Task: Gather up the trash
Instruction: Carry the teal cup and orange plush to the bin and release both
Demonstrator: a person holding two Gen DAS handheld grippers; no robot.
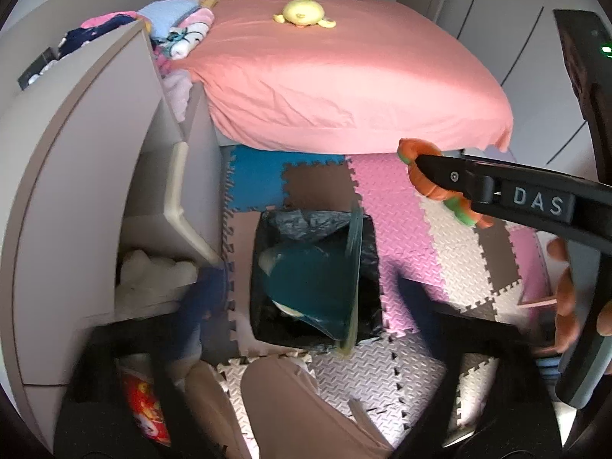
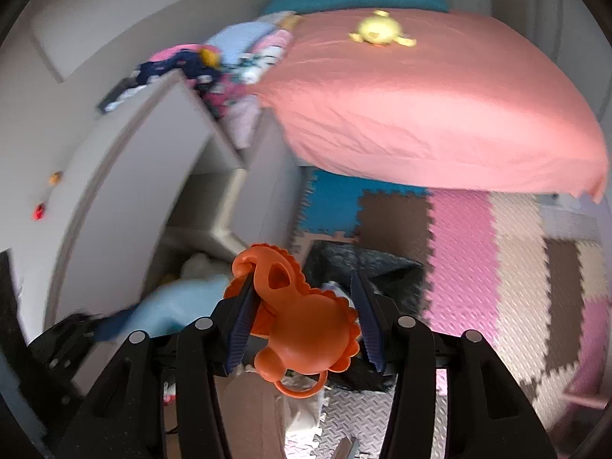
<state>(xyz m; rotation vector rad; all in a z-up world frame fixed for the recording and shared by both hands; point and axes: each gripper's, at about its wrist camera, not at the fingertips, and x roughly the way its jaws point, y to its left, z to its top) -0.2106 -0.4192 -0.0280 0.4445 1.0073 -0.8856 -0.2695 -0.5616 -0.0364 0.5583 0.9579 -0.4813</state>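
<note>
A black-bagged trash bin stands on the foam mat. In the left wrist view a teal plate-like thing is tilted on edge in the bin's mouth. My left gripper is open above it, its blurred fingers wide on either side and apart from it. My right gripper is open too, above the bin. An orange plastic toy is loose between its jaws, leaning on the left pad. The left wrist view shows that gripper from the side with the toy.
A bed with a pink sheet and a yellow plush lies behind the bin. A grey cabinet with an open door stands left, clothes piled on top. The person's knee is below the bin and a hand at right.
</note>
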